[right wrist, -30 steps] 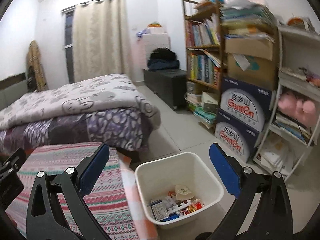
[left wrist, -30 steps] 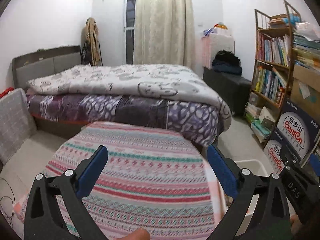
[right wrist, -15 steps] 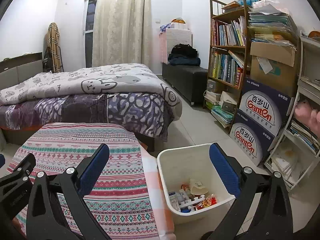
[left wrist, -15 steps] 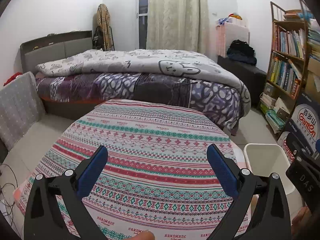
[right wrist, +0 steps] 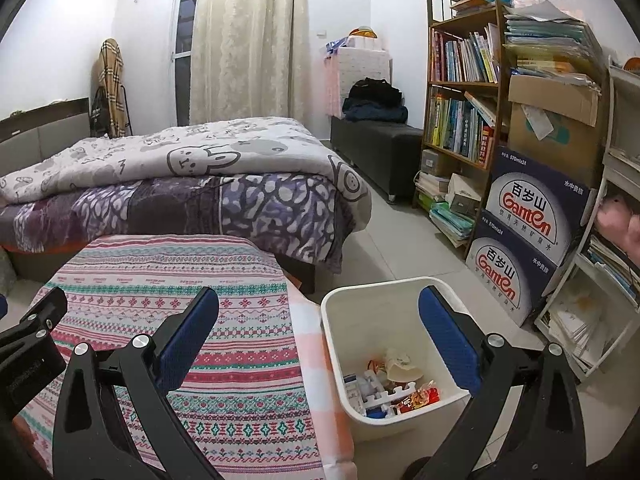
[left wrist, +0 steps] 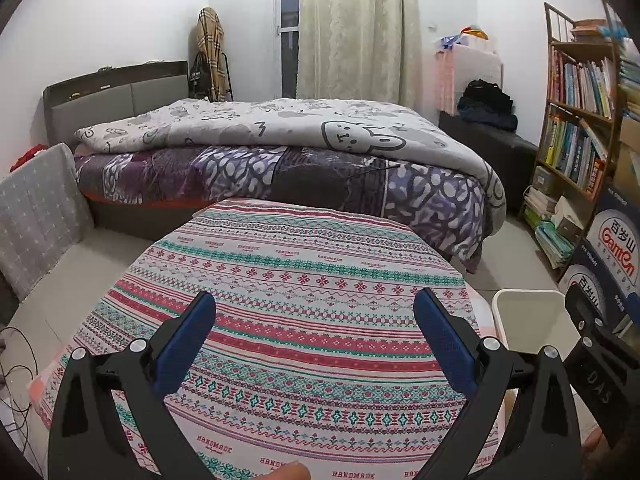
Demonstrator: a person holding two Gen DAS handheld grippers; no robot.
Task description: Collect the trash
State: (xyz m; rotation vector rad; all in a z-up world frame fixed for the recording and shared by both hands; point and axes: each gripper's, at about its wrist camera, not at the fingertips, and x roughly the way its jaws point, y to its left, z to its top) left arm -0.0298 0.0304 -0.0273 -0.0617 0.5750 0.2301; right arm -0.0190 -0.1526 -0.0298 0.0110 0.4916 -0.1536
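Note:
A white bin [right wrist: 372,312] stands on the floor right of a table with a striped patterned cloth [right wrist: 224,320]. Wrappers and packets of trash [right wrist: 394,388] lie at its bottom. My right gripper [right wrist: 318,320] is open and empty, held above the table's right edge and the bin. My left gripper [left wrist: 314,324] is open and empty above the cloth [left wrist: 312,280]. The bin's corner [left wrist: 528,316] shows at the right of the left wrist view. No trash shows on the cloth.
A bed with a bunny quilt [left wrist: 288,132] stands behind the table. A bookshelf [right wrist: 464,92] and stacked Ganten boxes [right wrist: 532,216] line the right wall beside a white rack [right wrist: 612,240]. A grey cushion [left wrist: 40,208] leans at the left; cables [left wrist: 16,364] lie on the floor.
Both grippers have risen and drawn back from the table, so more of the cloth and the bin's inside shows. Both stay open and empty.

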